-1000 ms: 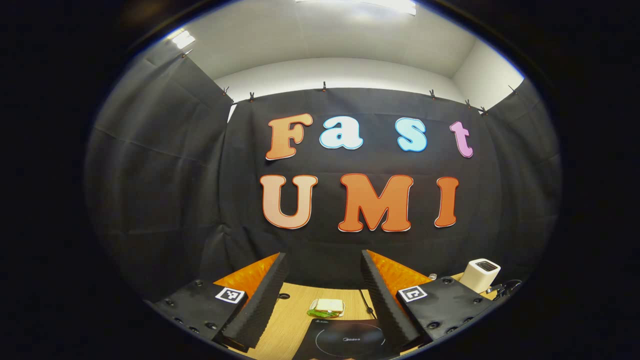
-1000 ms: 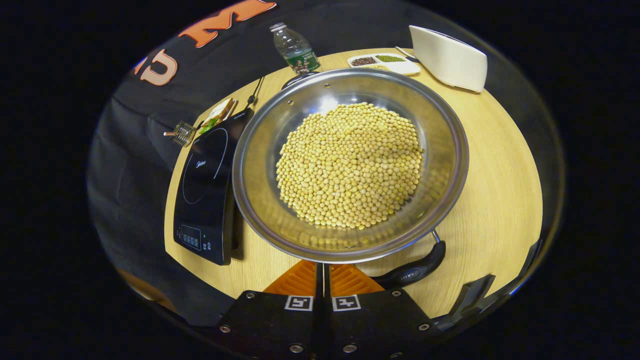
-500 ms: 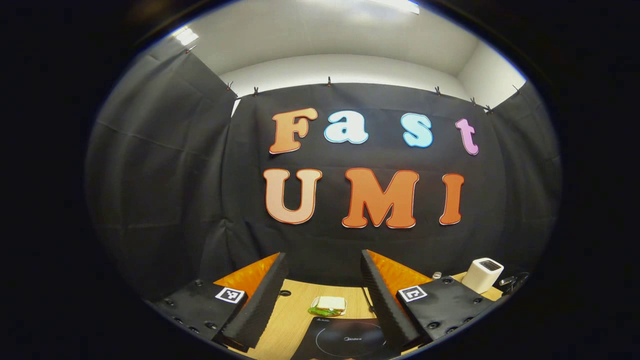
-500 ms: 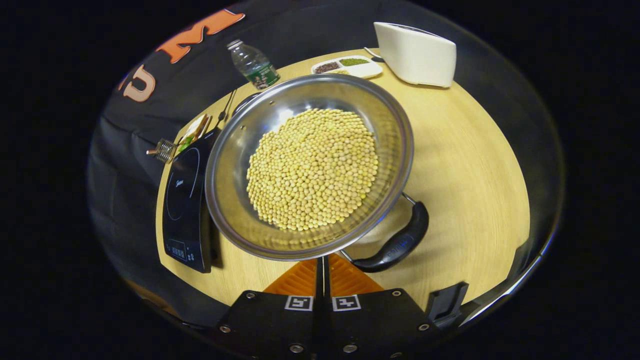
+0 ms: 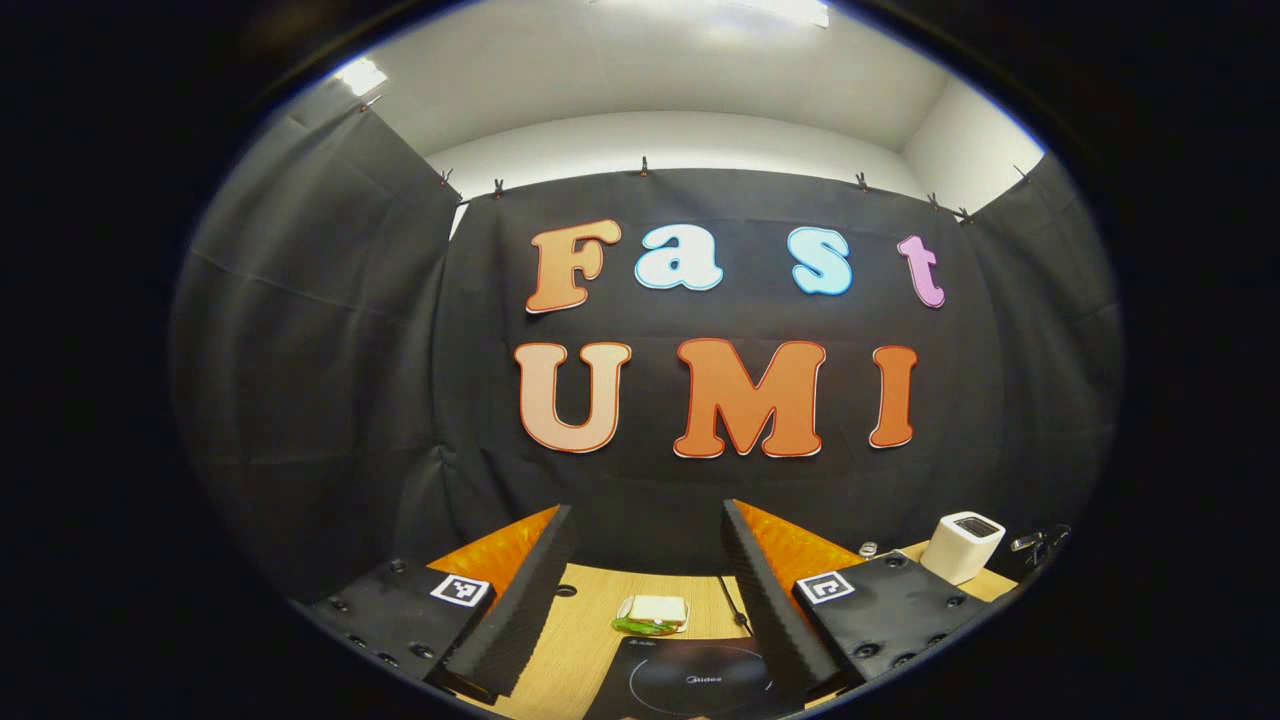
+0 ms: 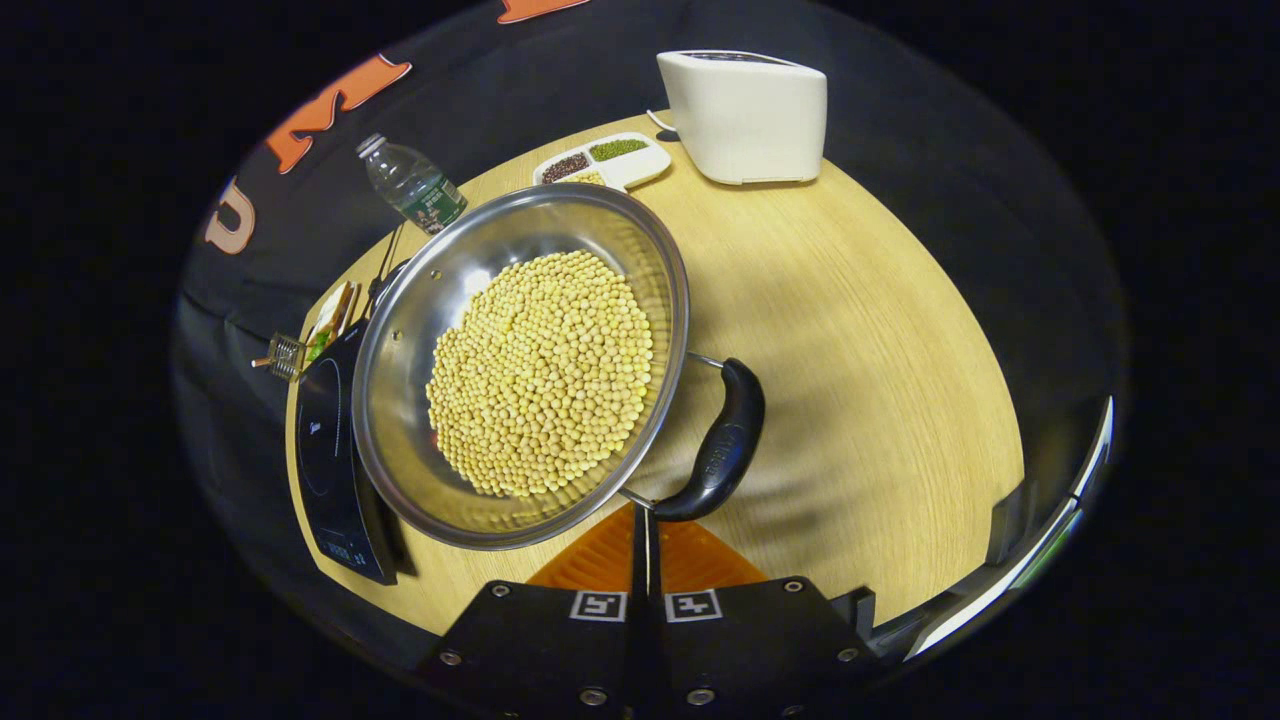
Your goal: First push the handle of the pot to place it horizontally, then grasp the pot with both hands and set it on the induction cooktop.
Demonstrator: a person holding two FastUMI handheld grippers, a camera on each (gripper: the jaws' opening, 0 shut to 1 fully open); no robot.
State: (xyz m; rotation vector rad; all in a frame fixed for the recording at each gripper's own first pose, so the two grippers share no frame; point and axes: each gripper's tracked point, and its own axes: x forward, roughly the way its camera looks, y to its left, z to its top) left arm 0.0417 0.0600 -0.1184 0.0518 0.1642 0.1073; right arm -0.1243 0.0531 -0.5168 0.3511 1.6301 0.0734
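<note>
A steel pot (image 6: 405, 330) heaped with yellow soybeans (image 6: 540, 370) stands on the wooden table, right beside the black induction cooktop (image 6: 322, 450). Its black side handle (image 6: 728, 440) points to the right in the right gripper view. My right gripper (image 6: 645, 512) is shut with nothing held, its tips at the lower end of that handle. In the left gripper view, my left gripper (image 5: 647, 510) hangs open and empty above the cooktop (image 5: 690, 685), facing the booth wall.
A water bottle (image 6: 412, 190), a divided dish of beans (image 6: 600, 162) and a white appliance (image 6: 745, 115) stand behind the pot. A sandwich on a plate (image 5: 652, 613) lies beyond the cooktop. The table's rounded edge runs along the right.
The pot has turned on the table: its handle swung from the near side round to the right. My right gripper stayed shut against it. The left gripper barely moved.
</note>
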